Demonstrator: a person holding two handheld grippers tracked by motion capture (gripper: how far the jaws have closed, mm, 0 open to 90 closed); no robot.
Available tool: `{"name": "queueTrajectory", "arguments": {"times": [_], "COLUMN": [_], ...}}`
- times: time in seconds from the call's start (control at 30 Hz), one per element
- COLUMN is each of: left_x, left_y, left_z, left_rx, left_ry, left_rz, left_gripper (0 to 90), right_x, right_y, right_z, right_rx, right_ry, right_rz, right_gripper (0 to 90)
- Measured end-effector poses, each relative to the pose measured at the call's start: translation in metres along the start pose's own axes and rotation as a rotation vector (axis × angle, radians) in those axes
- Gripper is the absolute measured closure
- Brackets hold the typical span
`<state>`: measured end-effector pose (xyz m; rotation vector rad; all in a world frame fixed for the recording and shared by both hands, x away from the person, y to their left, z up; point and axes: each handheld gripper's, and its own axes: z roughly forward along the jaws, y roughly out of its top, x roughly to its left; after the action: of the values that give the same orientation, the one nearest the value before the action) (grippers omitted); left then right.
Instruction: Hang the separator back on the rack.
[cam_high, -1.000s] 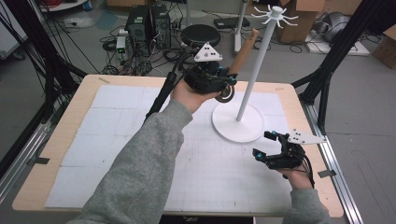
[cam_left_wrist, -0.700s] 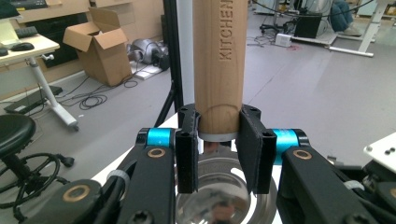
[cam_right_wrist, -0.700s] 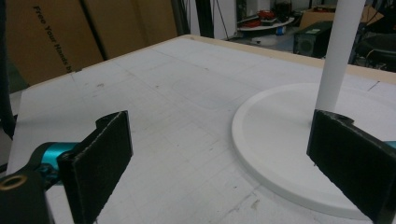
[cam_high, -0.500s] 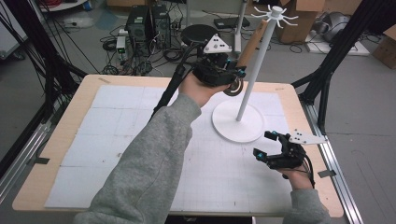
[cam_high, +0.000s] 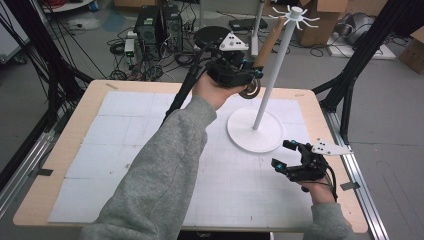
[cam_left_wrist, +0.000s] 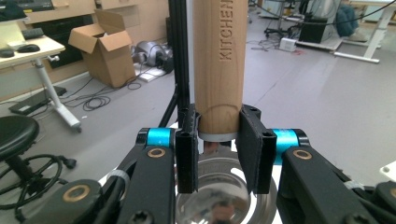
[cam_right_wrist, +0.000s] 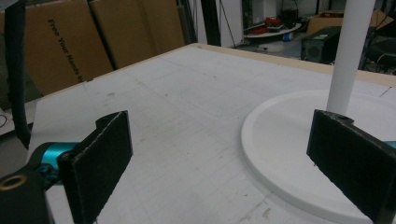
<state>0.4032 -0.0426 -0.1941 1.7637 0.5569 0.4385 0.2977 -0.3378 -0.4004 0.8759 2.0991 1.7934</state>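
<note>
Gripping a wooden-handled ladle (cam_high: 262, 47), the left gripper (cam_high: 248, 80) holds it up beside the white hanging stand (cam_high: 274, 80) at the far side of the table (cam_high: 75, 135); hanging it on the top hooks (cam_high: 296, 15) remains. Since a second ago it has risen toward the pole. The right gripper (cam_high: 287, 156) rests open, near right.

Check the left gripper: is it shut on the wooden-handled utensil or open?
Shut on it. In the left gripper view, both black pads of the left gripper press the sides of the wooden handle, above a shiny metal bowl.
</note>
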Motion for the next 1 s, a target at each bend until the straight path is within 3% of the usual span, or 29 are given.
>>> {"name": "queueTrajectory", "arguments": {"times": [1.0], "left_x": [-0.003], "left_y": [-0.003], "left_z": [0.024], "left_rx": [0.042], "left_ry": [0.007], "left_rz": [0.002], "left_gripper": [69.5], "right_x": [-0.001], "right_y": [-0.001], "right_z": [0.002], "right_rx": [0.009], "right_ry": [0.002], "right_rz": [0.003], "right_gripper": [6.1]}}
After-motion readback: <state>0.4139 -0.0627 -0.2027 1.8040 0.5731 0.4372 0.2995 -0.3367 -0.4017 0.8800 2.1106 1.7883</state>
